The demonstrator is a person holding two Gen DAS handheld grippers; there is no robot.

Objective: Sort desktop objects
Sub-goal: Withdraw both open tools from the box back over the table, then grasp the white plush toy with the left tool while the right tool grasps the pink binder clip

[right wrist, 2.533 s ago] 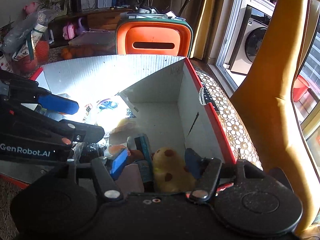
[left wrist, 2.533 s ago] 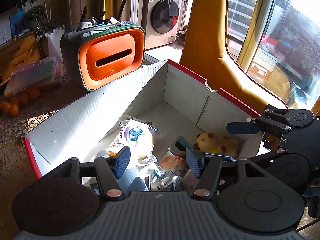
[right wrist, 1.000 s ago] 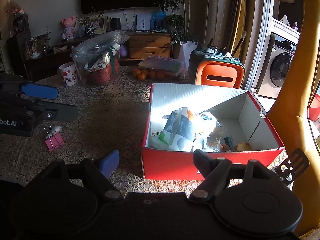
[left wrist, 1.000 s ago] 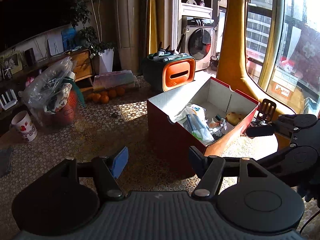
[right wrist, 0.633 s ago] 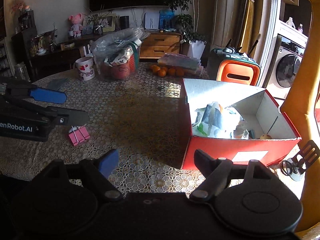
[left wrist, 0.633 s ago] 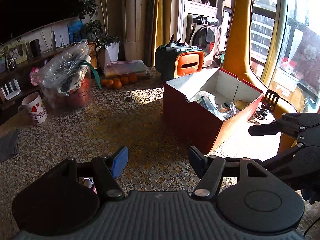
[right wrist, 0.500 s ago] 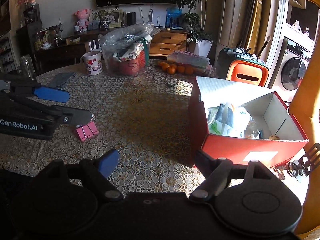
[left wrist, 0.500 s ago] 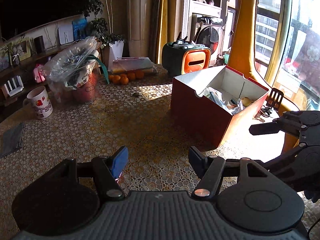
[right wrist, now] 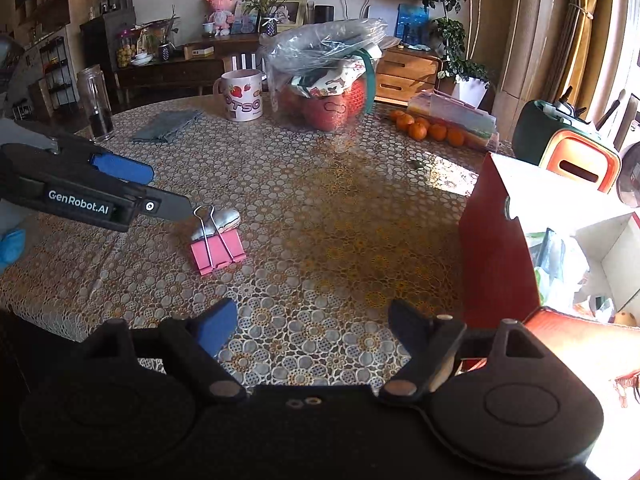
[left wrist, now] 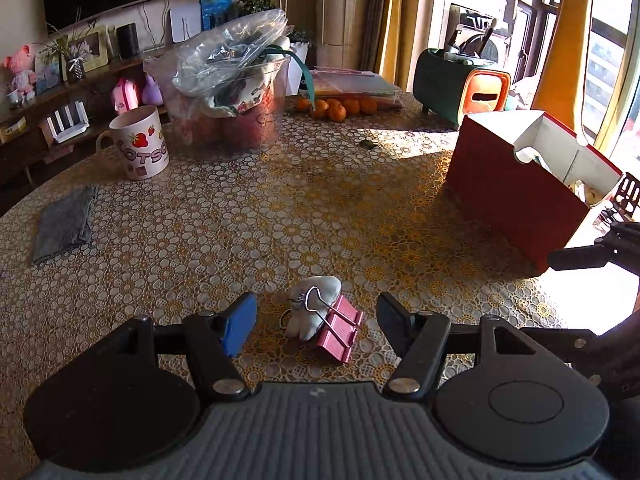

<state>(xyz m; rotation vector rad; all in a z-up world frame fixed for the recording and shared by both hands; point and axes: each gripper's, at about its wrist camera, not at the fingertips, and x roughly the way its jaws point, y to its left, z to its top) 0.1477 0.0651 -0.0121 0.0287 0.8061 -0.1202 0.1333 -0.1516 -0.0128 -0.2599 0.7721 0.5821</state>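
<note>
Left wrist: left gripper point(left wrist: 316, 322) spread wide, empty, above one pink binder clip point(left wrist: 339, 328) touching one white tooth-shaped toy point(left wrist: 314, 312); one red box point(left wrist: 516, 188) far right.

Right wrist: right gripper point(right wrist: 310, 330) wide open, empty; "GenRobot.AI" readable; five oranges point(right wrist: 426, 128).

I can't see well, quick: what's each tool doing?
Left tool: open, empty, over the pink clip.
Right tool: open, empty.

We see a glossy lace-patterned cover on the tabletop point(left wrist: 360, 208), a pink binder clip point(left wrist: 340, 334) with shiny wire handles, a glazed ceramic mug point(left wrist: 138, 142), a matt grey cloth point(left wrist: 64, 228), crinkled clear plastic bag point(left wrist: 232, 56), and a red cardboard box point(left wrist: 508, 196), white inside.
</note>
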